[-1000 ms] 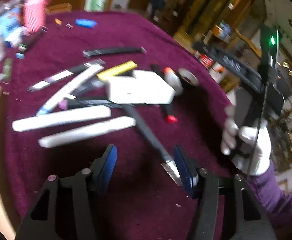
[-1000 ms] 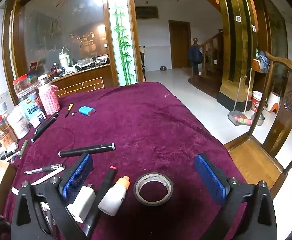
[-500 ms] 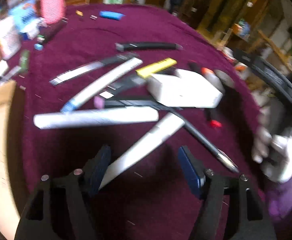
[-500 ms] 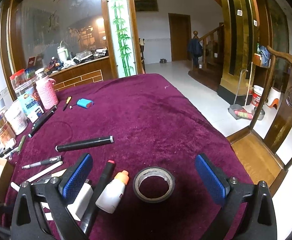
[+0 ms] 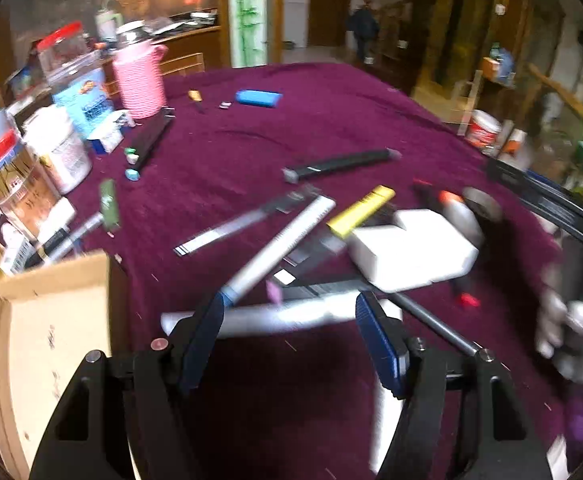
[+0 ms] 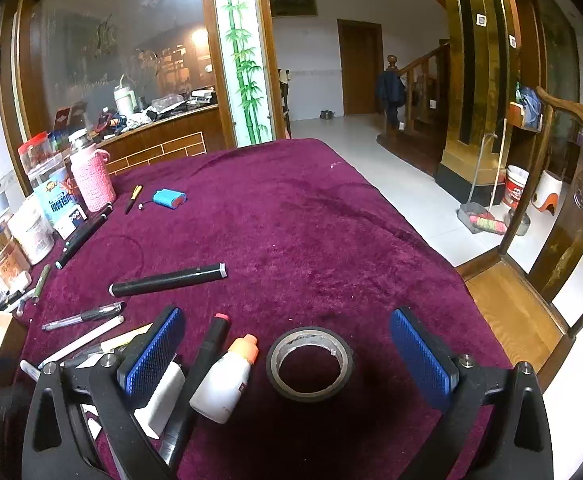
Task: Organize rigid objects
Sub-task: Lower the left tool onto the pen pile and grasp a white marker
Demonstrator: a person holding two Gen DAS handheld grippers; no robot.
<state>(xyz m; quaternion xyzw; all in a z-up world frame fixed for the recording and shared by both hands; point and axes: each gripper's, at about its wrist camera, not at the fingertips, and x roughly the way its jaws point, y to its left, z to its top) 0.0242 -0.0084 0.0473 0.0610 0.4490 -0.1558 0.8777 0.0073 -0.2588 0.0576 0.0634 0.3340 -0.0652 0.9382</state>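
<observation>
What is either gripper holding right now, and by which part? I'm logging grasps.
Nothing. The left gripper is open, with a white tube lying between its fingers; the right gripper is open above a tape roll.

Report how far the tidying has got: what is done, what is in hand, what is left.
Done: little that shows; the cardboard box at the left shows no sorted items in its visible part.
In hand: nothing gripped. The left gripper is open, straddling a white tube. The right gripper is open over the tape roll and glue bottle.
Left: pens, markers and the white block lie scattered on the cloth.
</observation>
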